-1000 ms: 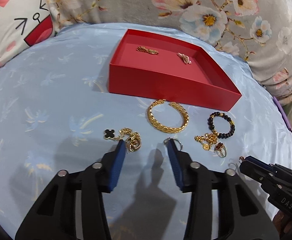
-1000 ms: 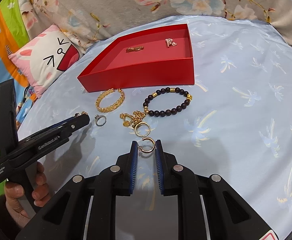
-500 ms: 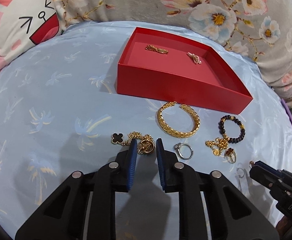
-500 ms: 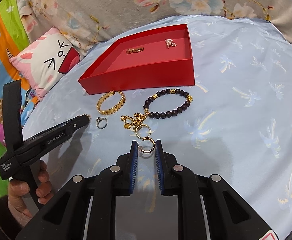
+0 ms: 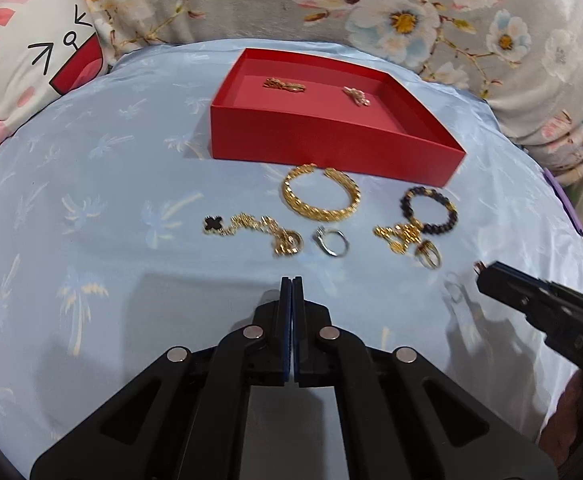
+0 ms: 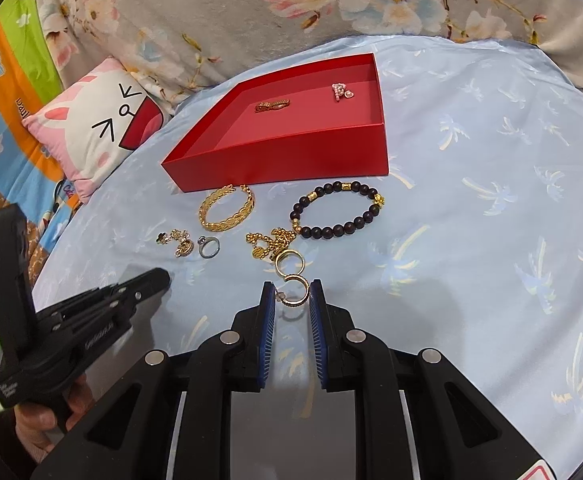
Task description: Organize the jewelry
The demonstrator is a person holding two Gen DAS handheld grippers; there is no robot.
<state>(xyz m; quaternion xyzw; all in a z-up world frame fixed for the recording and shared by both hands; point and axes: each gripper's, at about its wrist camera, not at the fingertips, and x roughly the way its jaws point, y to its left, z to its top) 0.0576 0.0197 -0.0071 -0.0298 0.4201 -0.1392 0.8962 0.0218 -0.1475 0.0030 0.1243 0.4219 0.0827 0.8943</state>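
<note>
Blue bedsheet carries the red tray with loose jewellery before it. We note the left gripper closed empty, near the clover chain; the right gripper pinches a gold hoop.

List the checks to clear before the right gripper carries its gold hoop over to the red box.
1. Right gripper grips the gold hoop: ok, the hoop sits between the pads and touches both.
2. Hoop lifted clear of the cloth: cannot tell.
3. Red box has room: ok, only two small pieces lie near its back and the front floor is bare.
4. Low path to the box is free: not ok, the gold ring and beaded bracelet lie in between.
5. Left gripper out of the way: ok, its jaws have just been closing, nothing between them, off to the side.
</note>
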